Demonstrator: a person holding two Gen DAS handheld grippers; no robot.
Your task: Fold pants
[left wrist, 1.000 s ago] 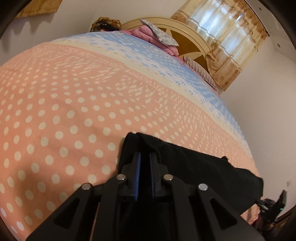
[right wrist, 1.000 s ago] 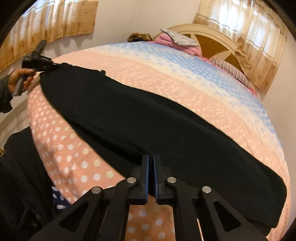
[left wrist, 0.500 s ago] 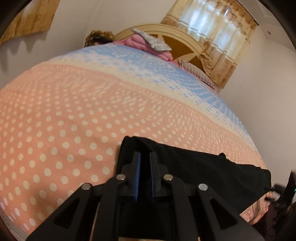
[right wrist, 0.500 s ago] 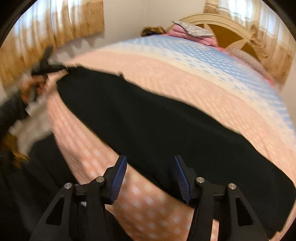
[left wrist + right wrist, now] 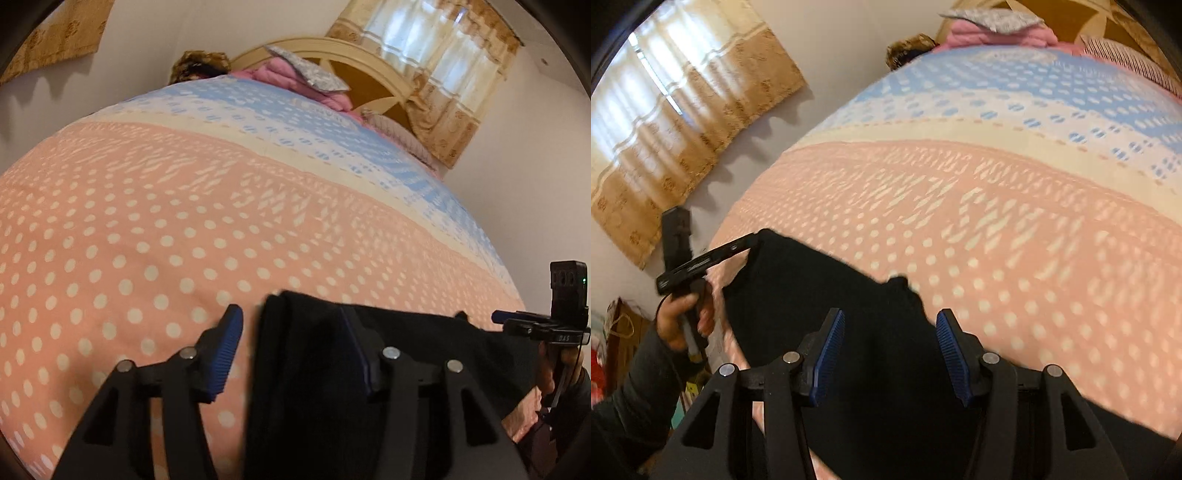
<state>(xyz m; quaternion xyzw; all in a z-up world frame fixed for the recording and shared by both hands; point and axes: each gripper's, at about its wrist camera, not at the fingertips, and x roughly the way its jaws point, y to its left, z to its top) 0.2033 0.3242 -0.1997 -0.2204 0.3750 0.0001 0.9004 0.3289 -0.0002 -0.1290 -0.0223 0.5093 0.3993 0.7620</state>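
Black pants (image 5: 436, 332) lie across the near edge of a pink polka-dot bedspread (image 5: 147, 221). My left gripper (image 5: 291, 343) is at their left end. Its jaws are opening, and the corner of the cloth lies loose between the blue pads (image 5: 227, 347), which do not press on it. My right gripper (image 5: 891, 354) hovers open over the pants (image 5: 812, 280), pinching nothing. In the right wrist view, the left gripper (image 5: 701, 262) shows at the pants' far corner, held by a hand (image 5: 683, 321). In the left wrist view, the right gripper (image 5: 554, 328) shows at the right edge.
The bedspread (image 5: 1034, 258) turns blue toward the headboard (image 5: 369, 62). Pink bedding (image 5: 280, 74) and a grey pillow (image 5: 314, 70) are piled there. Curtained windows (image 5: 665, 110) hang on the walls. The bed's near edge drops away just below the pants.
The left jaws were shut on the pants' corner and now stand apart. The right jaws let go of the pants' edge, and that gripper swung quickly left along the pants toward the left gripper.
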